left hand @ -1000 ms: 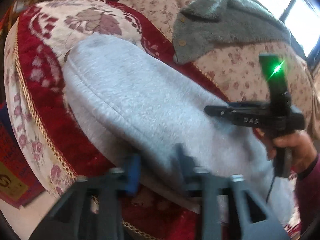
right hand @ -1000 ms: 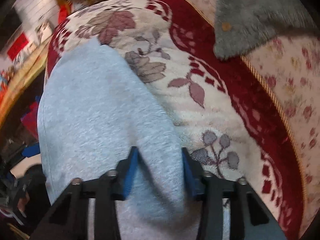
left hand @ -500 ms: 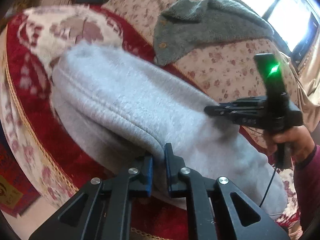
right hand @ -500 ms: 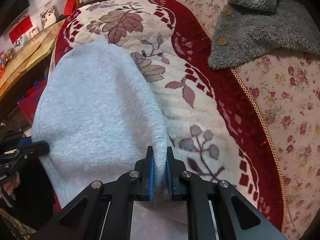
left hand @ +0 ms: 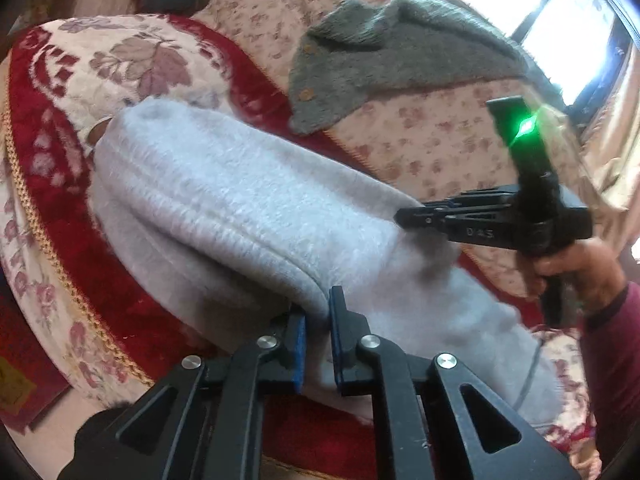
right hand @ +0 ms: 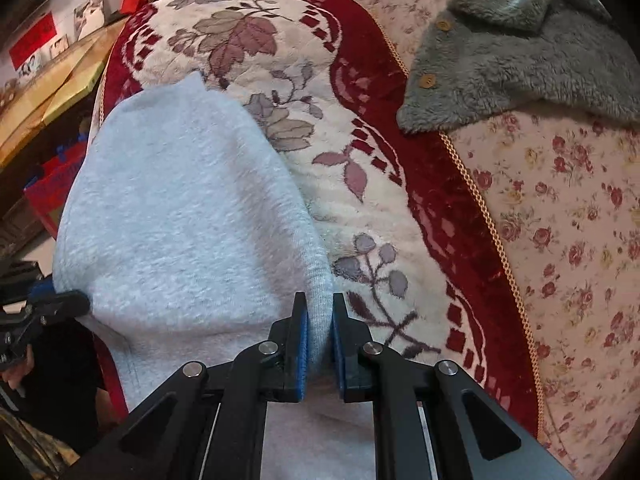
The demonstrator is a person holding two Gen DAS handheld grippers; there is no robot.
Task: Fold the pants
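Two corners of the pale grey pants (left hand: 248, 208) are pinched at this moment, one by each gripper, and the garment lies draped over a red and cream floral blanket (right hand: 304, 92) on a sofa, its near edge raised off the blanket while the far end rests on it. The left gripper (left hand: 318, 340) has its jaws closed down on a thick rolled edge of the fabric, the blue pads pressing it from both sides. The right gripper (right hand: 320, 340) has its jaws drawn nearly together on a ribbed edge of the same garment; in the left wrist view it shows side-on at the far corner, held by a hand (left hand: 576, 268) in a dark red sleeve.

Judging from this, the step in hand is carrying the gripped edge over to make a fold. To do it well, both corners should rise together and at equal height, so the edge between them stays straight rather than sagging. Keep light tension across the cloth; fleece this thick will likely bunch if the hands drift closer. Carry the edge toward the far end, lower it so the corners meet squarely, and only then release. A grey fleece jacket (right hand: 520, 48) lies well apart on the rose-print sofa cover (right hand: 568, 208), clear of the path.
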